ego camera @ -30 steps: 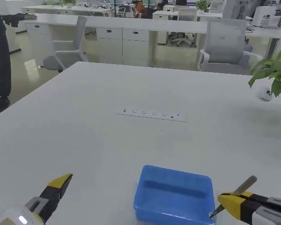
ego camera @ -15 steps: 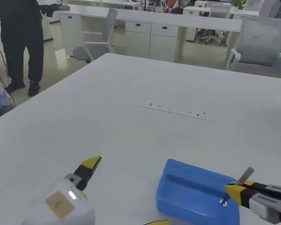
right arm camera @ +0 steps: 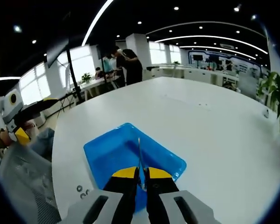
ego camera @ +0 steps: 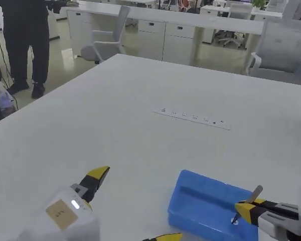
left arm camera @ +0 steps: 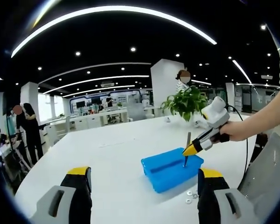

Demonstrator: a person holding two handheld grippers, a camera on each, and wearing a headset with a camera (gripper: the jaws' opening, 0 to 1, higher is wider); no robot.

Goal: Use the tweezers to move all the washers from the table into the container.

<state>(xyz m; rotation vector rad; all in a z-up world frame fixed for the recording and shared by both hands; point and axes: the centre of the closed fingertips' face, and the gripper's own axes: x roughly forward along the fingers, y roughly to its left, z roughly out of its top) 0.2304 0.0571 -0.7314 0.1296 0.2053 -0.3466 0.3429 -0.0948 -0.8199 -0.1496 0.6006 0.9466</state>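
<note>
Container sits on table, near its front edge. Washers lie on the table just beside the container's near side, outside it. Tweezers, clamped in right gripper, point down over the container's right end. Left gripper is left of the container, jaws apart. Socket strip lies well behind the container.

A shallow blue rectangular container is set open side up on the white table. Thin metal tweezers are held tilted over it, tips pointed down into its inside. A few small silver washers are seen lying flat on the table just beside one corner of the container, outside it
</note>
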